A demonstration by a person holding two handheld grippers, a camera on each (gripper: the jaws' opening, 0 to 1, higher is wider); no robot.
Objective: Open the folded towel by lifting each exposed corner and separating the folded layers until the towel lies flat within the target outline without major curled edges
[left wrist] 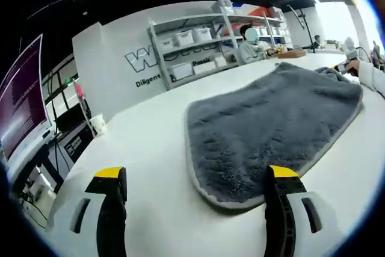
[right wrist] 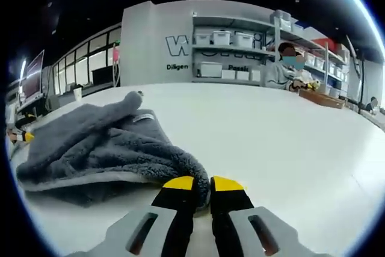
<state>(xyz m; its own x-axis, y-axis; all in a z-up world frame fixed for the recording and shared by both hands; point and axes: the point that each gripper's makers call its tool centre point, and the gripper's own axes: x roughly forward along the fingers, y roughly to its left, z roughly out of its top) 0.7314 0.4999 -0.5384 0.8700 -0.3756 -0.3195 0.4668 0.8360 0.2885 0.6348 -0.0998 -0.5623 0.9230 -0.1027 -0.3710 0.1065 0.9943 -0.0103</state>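
Two grippers worked a gray towel (left wrist: 271,130) on the white table (left wrist: 144,142): left gripper (left wrist: 195,200) spread wide, right gripper (right wrist: 202,186) pinching the towel's edge.

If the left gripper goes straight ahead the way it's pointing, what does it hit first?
Probably the near rounded edge of the grey towel, which lies just ahead between the open yellow-tipped fingers of the left gripper; depth is uncertain.

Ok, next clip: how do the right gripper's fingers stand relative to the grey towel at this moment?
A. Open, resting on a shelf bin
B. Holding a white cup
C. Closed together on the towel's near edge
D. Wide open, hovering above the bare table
C: in the right gripper view, the right gripper has its yellow-tipped fingers pressed together with a fold of the grey towel pinched at them.
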